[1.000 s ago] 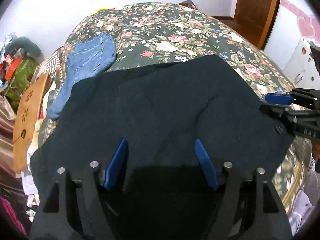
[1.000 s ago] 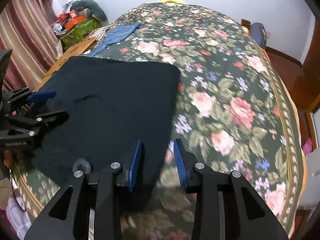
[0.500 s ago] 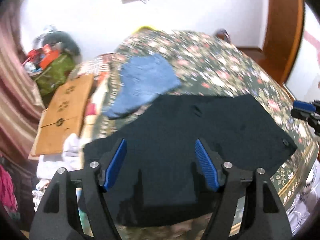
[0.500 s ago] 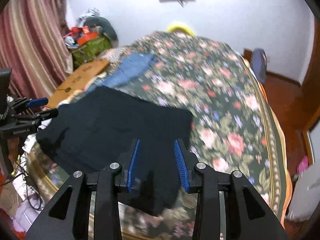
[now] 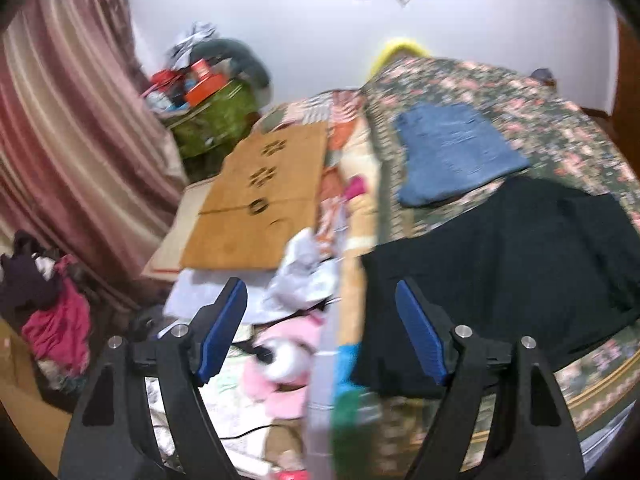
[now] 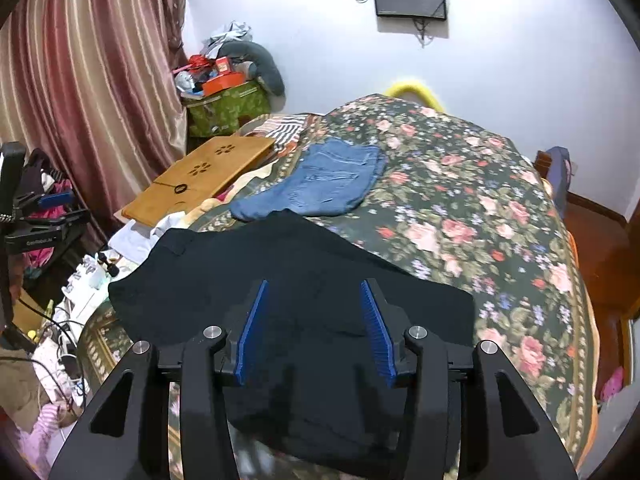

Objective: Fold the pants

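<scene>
Folded black pants (image 6: pixel 296 280) lie flat on the near corner of the floral bed (image 6: pixel 460 200); they also show in the left wrist view (image 5: pixel 500 264). My right gripper (image 6: pixel 316 328) is open and empty above the pants' near part. My left gripper (image 5: pixel 320 332) is open and empty, held off the bed's left side over floor clutter, with the pants to its right. It also shows in the right wrist view (image 6: pixel 52 208) at the far left.
Folded blue jeans (image 6: pixel 320 184) lie on the bed beyond the black pants. A wooden lap tray (image 6: pixel 200 176), loose clothes and cables fill the floor left of the bed. A striped curtain (image 6: pixel 80 80) and a green box (image 6: pixel 224 108) stand behind.
Both grippers have pulled back from the black pants and risen. The left one swung left off the bed. The right gripper's jaws have opened wider. The pants stay flat.
</scene>
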### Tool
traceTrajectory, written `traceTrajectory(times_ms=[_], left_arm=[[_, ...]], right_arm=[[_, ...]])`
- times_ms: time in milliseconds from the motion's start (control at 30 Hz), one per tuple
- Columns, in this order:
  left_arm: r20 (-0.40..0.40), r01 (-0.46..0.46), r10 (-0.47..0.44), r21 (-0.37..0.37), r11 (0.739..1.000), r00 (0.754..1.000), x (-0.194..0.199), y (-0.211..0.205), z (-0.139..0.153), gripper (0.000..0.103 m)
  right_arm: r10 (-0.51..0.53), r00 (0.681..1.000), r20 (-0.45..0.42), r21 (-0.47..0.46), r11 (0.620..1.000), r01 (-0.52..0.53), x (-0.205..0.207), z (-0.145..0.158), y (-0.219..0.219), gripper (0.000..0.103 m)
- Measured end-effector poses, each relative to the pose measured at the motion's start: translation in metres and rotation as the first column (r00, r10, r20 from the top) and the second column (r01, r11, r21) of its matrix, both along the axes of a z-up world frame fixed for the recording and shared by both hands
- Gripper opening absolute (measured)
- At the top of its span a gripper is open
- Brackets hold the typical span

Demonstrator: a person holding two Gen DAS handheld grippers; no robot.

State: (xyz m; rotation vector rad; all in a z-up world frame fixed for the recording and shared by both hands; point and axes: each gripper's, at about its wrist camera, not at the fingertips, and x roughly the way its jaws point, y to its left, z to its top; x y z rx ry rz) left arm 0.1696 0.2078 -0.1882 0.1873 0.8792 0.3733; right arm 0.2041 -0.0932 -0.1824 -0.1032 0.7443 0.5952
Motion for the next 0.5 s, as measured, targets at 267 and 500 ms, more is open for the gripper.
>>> traceTrajectory(times_ms=[267, 500], left_arm=[[-0.025, -0.061, 0.059, -0.057, 0.997, 0.998, -0.01, 0.047, -0.019, 0.078], [-0.114, -0.055, 0.018, -0.325, 0.944, 0.993, -0.006, 0.046, -0.078, 0.078]], right_arm=[[0.043, 0.998, -0.042, -0.022, 0.999, -0.044, 0.005, -0.016, 0.035, 0.045], [0.063, 0.994, -0.092, -0.056, 0.996, -0.068, 0.008, -0.033, 0.055, 0.045]])
